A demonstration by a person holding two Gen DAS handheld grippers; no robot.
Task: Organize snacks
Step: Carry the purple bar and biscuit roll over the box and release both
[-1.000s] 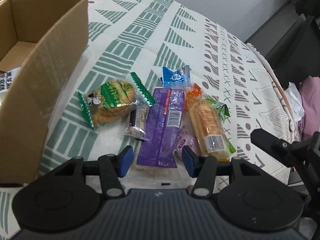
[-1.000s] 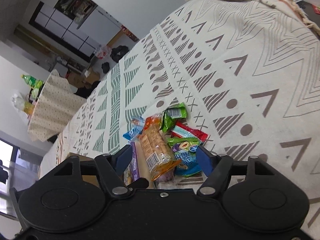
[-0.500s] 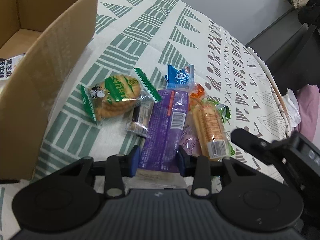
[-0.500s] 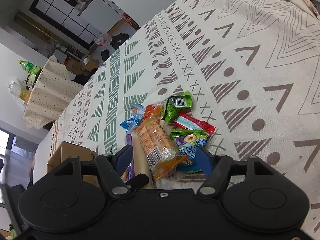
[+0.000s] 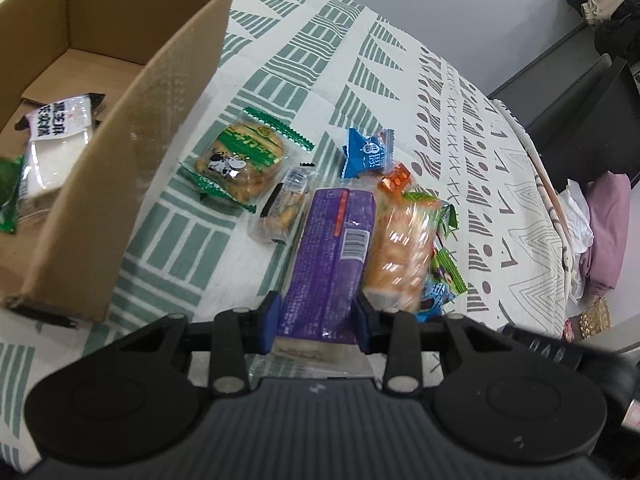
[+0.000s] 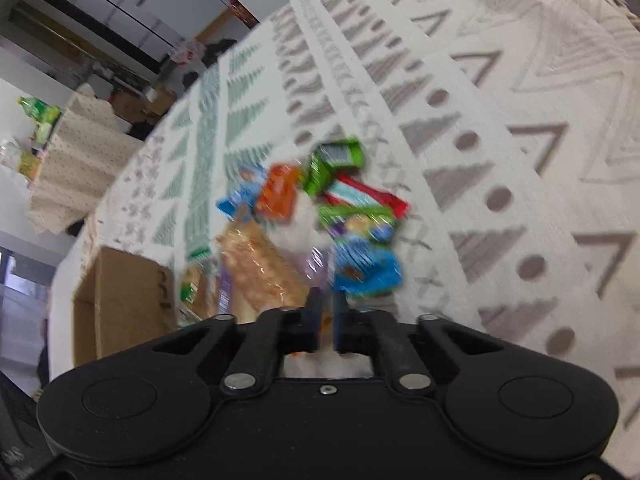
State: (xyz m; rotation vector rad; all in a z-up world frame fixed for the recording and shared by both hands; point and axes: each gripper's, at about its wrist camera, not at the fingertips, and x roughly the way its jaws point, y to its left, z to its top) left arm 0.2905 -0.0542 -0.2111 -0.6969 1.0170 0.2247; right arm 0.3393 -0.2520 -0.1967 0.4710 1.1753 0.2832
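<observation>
Purple snack pack (image 5: 334, 256) is clamped at its near end by the left gripper (image 5: 316, 317) beside the cardboard box (image 5: 132, 168), while the right gripper (image 6: 327, 320) is seen nearly closed, nothing discernibly held amid blur.

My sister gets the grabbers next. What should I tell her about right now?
Left gripper: shut on the purple snack pack, which still seems to rest on the tablecloth.
Right gripper: fingers nearly together by the orange cracker pack; the view is too blurry to tell if it holds anything.
Cardboard box: on the left, holding a white packet and a green one.
Still out: green cookie pack, small clear packet, blue candy, the cracker pack and the small wrappers beyond it.
Next, probably: lift the purple pack into the box.
</observation>
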